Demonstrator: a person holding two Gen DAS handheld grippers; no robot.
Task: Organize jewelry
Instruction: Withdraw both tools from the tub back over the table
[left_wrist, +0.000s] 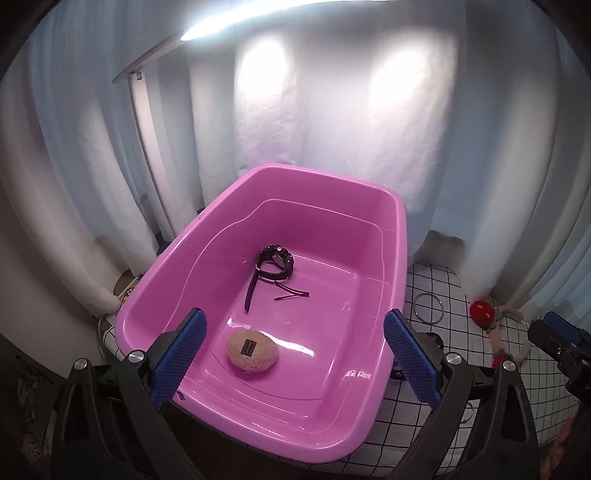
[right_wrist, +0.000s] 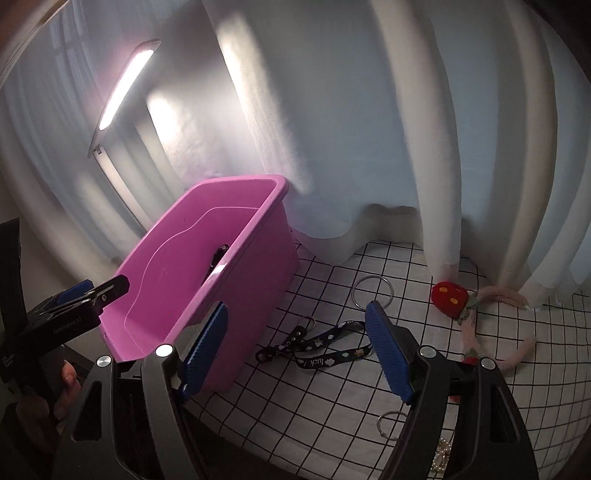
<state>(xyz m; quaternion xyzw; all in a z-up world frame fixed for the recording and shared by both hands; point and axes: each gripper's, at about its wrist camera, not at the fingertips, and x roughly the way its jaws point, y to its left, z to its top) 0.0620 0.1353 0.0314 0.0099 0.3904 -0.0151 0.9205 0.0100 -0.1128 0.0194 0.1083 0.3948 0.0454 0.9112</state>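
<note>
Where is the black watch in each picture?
Left wrist view: the black watch lies on the floor of the pink tub, towards its far wall.
Right wrist view: only a sliver of the watch peeks over the tub's near rim.
Shared landmark: the silver ring on the checked cloth.

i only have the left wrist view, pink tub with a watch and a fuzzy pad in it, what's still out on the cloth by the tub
Observer: A black printed strap lies on the checked cloth, just right of the tub.
Operator: anything nearer the right gripper
Observer: A small metal ring lies low on the cloth, by the right gripper, whose jaws are open and empty.
Operator: anything else down there
Observer: Something gold and glittery at the bottom edge; too cut off to name.
</note>
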